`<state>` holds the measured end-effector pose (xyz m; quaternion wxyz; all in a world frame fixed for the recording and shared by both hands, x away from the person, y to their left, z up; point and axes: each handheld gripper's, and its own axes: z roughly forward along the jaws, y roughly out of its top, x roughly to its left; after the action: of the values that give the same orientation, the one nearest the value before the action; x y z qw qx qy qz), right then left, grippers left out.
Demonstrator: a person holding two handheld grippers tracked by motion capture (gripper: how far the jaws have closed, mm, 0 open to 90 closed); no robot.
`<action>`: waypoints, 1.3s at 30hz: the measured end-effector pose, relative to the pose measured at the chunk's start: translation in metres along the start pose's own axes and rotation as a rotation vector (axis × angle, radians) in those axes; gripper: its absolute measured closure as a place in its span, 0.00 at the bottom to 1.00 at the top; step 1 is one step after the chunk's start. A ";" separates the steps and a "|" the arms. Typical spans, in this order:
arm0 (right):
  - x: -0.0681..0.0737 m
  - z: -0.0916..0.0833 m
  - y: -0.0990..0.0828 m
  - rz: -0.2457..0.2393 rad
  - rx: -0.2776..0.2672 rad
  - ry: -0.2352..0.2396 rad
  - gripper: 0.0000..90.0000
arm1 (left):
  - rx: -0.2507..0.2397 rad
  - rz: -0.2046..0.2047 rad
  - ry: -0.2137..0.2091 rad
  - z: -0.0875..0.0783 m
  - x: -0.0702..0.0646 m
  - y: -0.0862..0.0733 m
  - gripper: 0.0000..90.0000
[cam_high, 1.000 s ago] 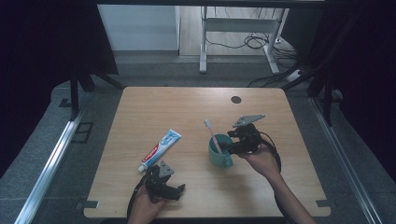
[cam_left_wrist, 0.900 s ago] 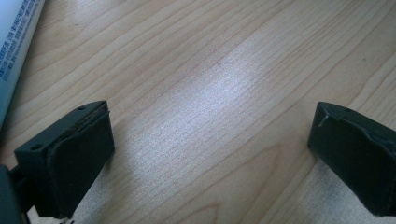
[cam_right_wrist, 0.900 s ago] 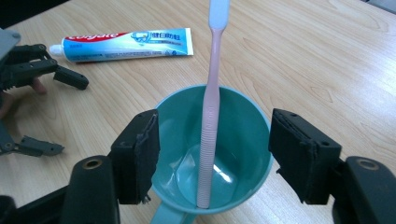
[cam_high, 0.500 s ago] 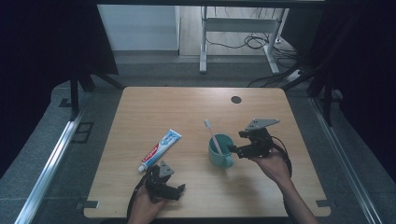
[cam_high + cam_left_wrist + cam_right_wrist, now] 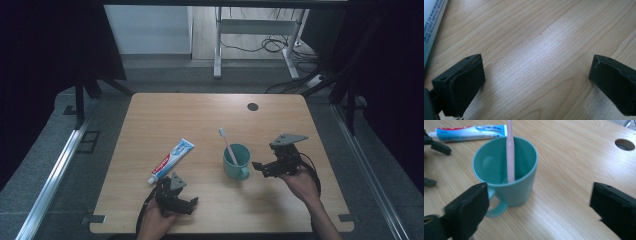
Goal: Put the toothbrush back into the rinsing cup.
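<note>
Toward the counter's (image 5: 150,115) right edge, just beside the teal mug (image 5: 236,161) holding a toothbrush (image 5: 227,145): right claw (image 5: 261,167) opening wide, gripping nothing; left claw (image 5: 192,205) gaping empty.

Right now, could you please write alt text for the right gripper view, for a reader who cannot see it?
A teal plastic mug stands upright on a light wooden table with a pale pink toothbrush standing inside it. The right claw sits open just in front, its two black jaws wide apart with nothing gripped. A blue, white and red toothpaste tube lies flat behind the mug.
</note>
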<state>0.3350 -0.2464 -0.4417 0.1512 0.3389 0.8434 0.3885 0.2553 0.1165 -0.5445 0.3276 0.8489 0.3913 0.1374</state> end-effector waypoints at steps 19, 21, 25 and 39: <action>0.002 0.003 -0.044 -0.003 0.009 -0.032 0.00 | 0.001 -0.001 -0.002 0.000 0.000 0.000 0.00; 0.003 0.003 -0.048 0.001 0.009 -0.037 0.00 | 0.001 -0.002 -0.003 0.000 0.000 0.000 0.00; 0.003 0.002 -0.058 0.010 0.008 -0.035 0.00 | 0.002 0.000 -0.005 0.000 0.000 0.000 0.00; -0.001 0.010 -0.090 0.020 0.032 -0.047 0.00 | 0.000 0.001 -0.009 0.000 0.000 0.000 0.00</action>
<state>0.2999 -0.2843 -0.5166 0.1615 0.3587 0.8424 0.3683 0.2558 0.1164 -0.5447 0.3294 0.8496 0.3897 0.1337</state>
